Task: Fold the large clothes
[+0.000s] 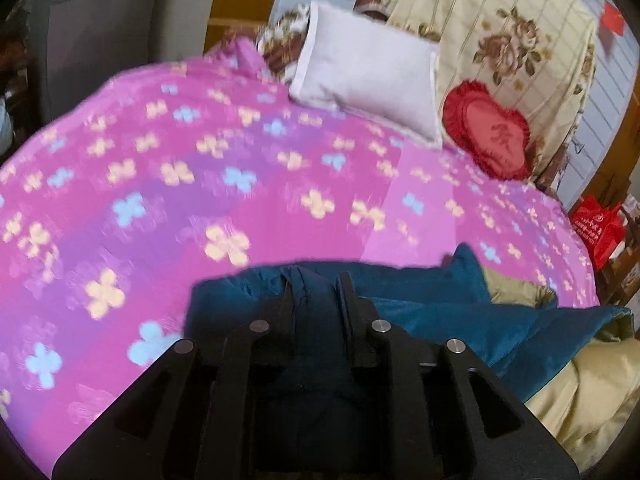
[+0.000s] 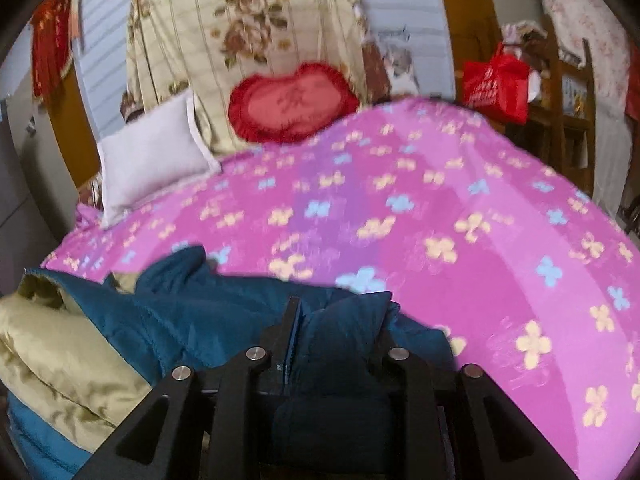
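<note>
A large teal padded garment (image 1: 448, 316) with a pale gold lining (image 1: 580, 396) lies bunched at the near edge of a bed. My left gripper (image 1: 316, 284) is shut on a fold of the teal fabric, which fills the space between its fingers. The same garment shows in the right wrist view (image 2: 192, 312), its gold lining (image 2: 60, 356) at the left. My right gripper (image 2: 340, 308) is shut on another fold of the teal fabric; its right finger is hidden under the cloth.
The bed has a pink cover with yellow and blue flowers (image 1: 200, 168). At its head lie a white pillow (image 1: 368, 76), a red heart cushion (image 1: 488, 136) and a cream floral quilt (image 1: 500, 28). A red bag (image 2: 496, 84) hangs by wooden shelves at the right.
</note>
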Demonstrator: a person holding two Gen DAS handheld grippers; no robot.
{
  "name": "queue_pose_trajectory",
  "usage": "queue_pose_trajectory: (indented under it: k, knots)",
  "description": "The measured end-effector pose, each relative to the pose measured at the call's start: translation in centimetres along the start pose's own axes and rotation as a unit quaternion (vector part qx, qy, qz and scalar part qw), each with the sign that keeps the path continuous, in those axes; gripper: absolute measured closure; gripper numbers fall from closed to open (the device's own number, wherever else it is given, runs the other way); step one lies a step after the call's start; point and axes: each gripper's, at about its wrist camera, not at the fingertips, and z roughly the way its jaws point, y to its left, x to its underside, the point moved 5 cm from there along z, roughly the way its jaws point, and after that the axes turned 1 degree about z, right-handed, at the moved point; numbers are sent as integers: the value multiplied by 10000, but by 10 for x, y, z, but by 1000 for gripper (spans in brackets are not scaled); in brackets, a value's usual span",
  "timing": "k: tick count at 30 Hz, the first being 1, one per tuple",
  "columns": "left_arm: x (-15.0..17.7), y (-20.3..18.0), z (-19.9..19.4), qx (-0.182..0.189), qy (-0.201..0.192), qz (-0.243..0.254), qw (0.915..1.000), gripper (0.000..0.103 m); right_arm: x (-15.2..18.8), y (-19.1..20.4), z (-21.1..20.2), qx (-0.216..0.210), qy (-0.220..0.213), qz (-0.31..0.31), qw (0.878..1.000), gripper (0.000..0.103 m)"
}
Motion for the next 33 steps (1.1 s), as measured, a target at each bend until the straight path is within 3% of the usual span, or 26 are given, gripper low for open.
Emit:
queue_pose_trajectory:
  k: [6,9,11,13,14,15,17,21,23,28,30,33]
  knots:
    - [5,4,8,258,215,-165,9993,78,6,-4,7,-169,216,240,9993,72]
    - [4,4,7,482,288,-287,9980,68,5,-11,4,-421,323,573,9969,68]
    - [2,0,5,726,365,-279,9963,51,4,-20,-3,-823,316,1092,9901,63]
    - [0,-2,3,958,446,-347,9938,40,1,-27,-7,-1298,319,1598,9781,53]
    - [-1,-2,1,1098,481,-433,9918,32,-1,-31,-11,-1565,265,1849,9699,43]
    - [-3,-3,-4,1352,512,-611,9876,28,-4,-35,-17,-1888,139,2148,9581,31]
    - [-11,-1,-16,1940,446,-1033,9745,19,-10,-38,-28,-2228,-98,2465,9431,22]
    - [-29,5,-42,2617,21,-1419,9547,16,-24,-32,-51,-2469,-588,2296,9396,22]
    - [-34,6,-51,2630,-181,-1365,9549,15,-28,-28,-58,-2484,-694,2153,9419,21]
    - [-40,3,-70,1976,-733,-836,9740,15,-32,-17,-79,-2424,-878,1644,9521,21]
    - [-42,0,-83,1853,-1022,-644,9752,15,-32,-9,-94,-2298,-939,1336,9594,22]
    - [-38,-3,-94,1831,-1102,-559,9753,15,-23,7,-115,-1887,-877,616,9762,21]
